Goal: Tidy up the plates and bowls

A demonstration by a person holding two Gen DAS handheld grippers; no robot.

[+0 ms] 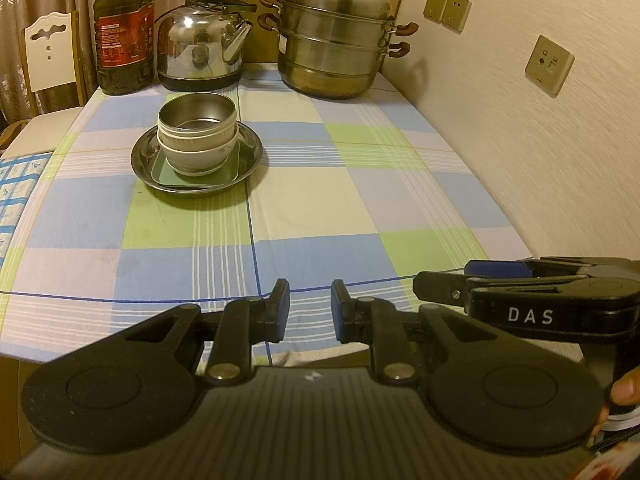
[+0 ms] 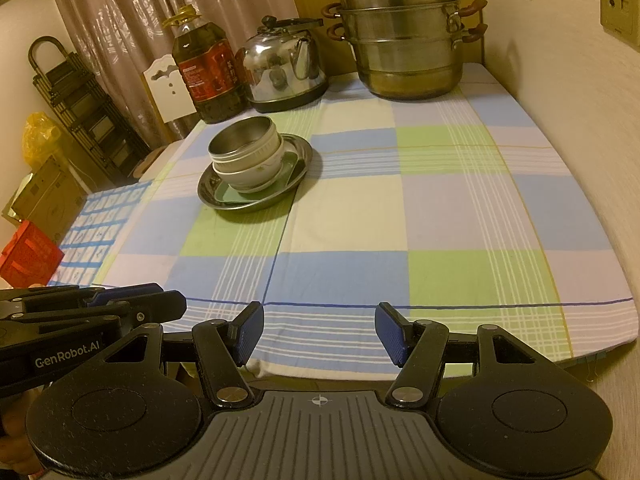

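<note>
One stack stands on the checked tablecloth (image 1: 360,200) at the far left-centre. At the bottom is a round steel plate (image 1: 140,160), and a green square plate (image 1: 168,174) lies in it. A white bowl (image 1: 196,156) sits on that, with a steel bowl (image 1: 196,114) nested on top. The right wrist view shows the same steel plate (image 2: 306,148), green plate (image 2: 224,196), white bowl (image 2: 256,176) and steel bowl (image 2: 240,140). My left gripper (image 1: 310,310) hovers at the near table edge, jaws a narrow gap apart and empty. My right gripper (image 2: 320,334) is beside it, wide open and empty.
Along the back edge stand an oil bottle (image 1: 124,36), a steel kettle (image 1: 200,44) and a stacked steamer pot (image 1: 336,44). A wall with sockets (image 1: 548,64) borders the table's right side. A white chair (image 1: 50,52) and a blue patterned cloth (image 2: 100,224) are at the left.
</note>
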